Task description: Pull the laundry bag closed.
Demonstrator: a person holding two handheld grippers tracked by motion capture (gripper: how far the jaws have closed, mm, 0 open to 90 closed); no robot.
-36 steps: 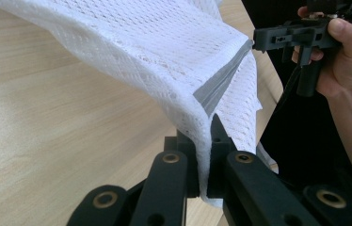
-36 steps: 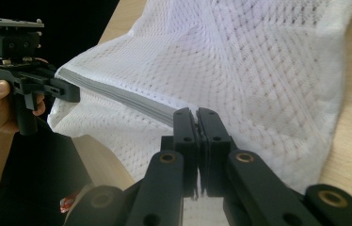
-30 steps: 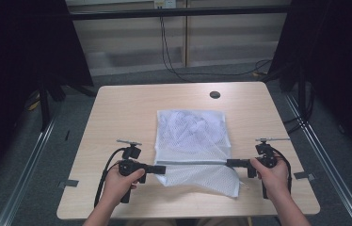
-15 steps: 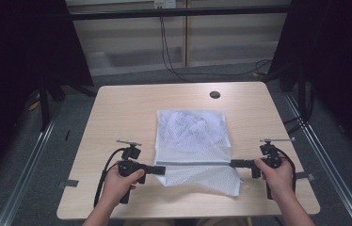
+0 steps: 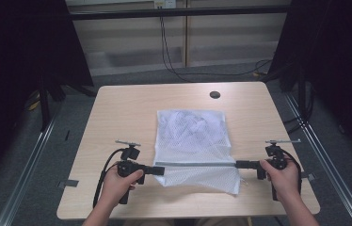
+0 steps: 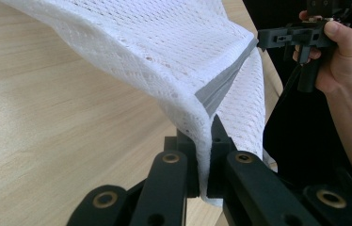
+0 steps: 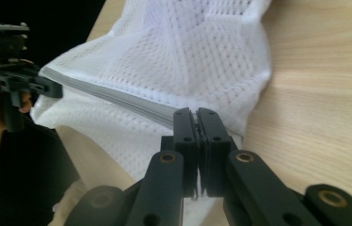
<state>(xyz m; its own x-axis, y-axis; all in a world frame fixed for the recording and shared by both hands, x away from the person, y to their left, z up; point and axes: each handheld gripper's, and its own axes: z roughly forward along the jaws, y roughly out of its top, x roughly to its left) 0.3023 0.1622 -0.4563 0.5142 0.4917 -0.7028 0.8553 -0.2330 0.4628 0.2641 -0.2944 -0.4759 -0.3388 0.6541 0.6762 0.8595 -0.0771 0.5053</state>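
Note:
A white mesh laundry bag (image 5: 192,136) with a grey zipper band (image 5: 196,164) lies on the wooden table (image 5: 122,117). My left gripper (image 5: 161,170) is shut on the band's left end, and my right gripper (image 5: 238,164) is shut on its right end, so the band is stretched taut between them above the table. In the left gripper view the mesh bag (image 6: 164,56) is pinched between the jaws of the left gripper (image 6: 205,136), with the other gripper (image 6: 277,37) far off. In the right gripper view the right gripper (image 7: 196,115) clamps the grey band (image 7: 117,99).
A small dark round disc (image 5: 215,94) sits near the table's far edge. Black curtains and metal rails flank the table, and cables hang at the back wall. Bare tabletop lies left and right of the bag.
The right hand has shifted slightly to the right, pulling the zipper band tighter. The left hand has stayed in place.

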